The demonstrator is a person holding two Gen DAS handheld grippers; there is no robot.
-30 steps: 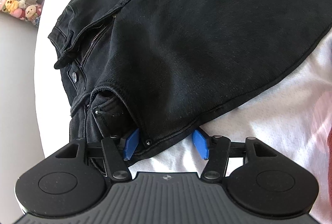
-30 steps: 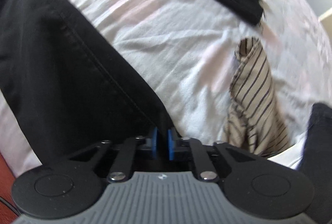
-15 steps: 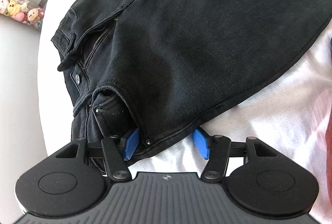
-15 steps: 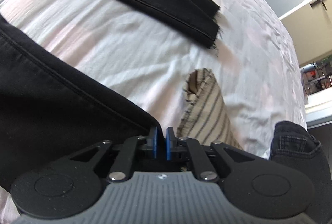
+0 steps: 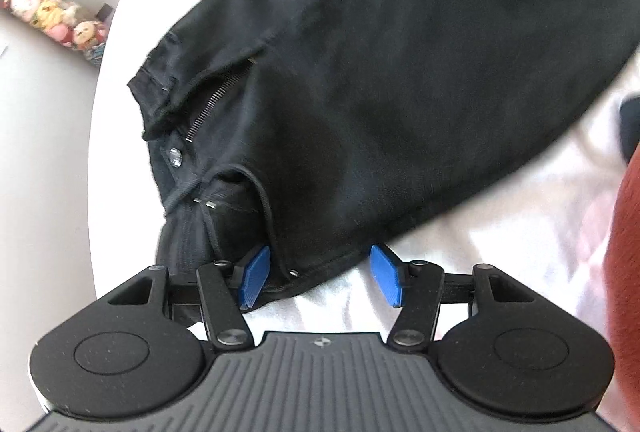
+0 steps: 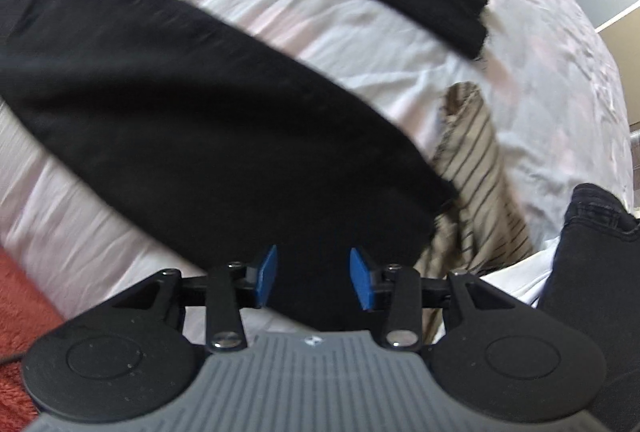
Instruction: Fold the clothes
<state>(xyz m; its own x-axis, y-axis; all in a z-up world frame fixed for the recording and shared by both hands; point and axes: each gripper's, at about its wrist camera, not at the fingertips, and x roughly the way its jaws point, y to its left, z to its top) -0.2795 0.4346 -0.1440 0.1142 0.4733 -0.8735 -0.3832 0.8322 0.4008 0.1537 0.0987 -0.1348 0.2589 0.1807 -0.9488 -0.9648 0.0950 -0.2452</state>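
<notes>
- Jeans, black denim with an open metal zipper (image 5: 400, 92), fill most of my left wrist view; the waistband, fly and silver button lie toward nine o'clock, and the legs run off toward one and two o'clock across a pale, wrinkled bedsheet (image 5: 540, 212).
- My left gripper (image 5: 316, 278) has its blue pads spread wide. The hip edge of the jeans, by the pocket rivet, lies between them, but nothing is clamped.
- My right gripper (image 6: 313, 280) is also released, blue pads parted, with black denim lying between and just ahead of them. In this view one leg crosses from ten o'clock down to six o'clock; the other leg ends in a raw hem near one o'clock.
- A beige cloth with dark stripes (image 6: 476, 168) lies crumpled at three o'clock, partly under the edge of the nearer leg. Another dark garment (image 6: 592, 256) sits at four o'clock.
- A row of small pastel toy figures (image 5: 52, 12) stands at ten o'clock in the left view, well apart from the jeans. Both views are blurred by motion.
- I judge the jeans are laid out but not folded: the legs lie apart.
- The next move, as I read it, calls for closing on one leg or the hip edge and carrying it over onto the other leg, seams aligned, without dragging the striped cloth along.
</notes>
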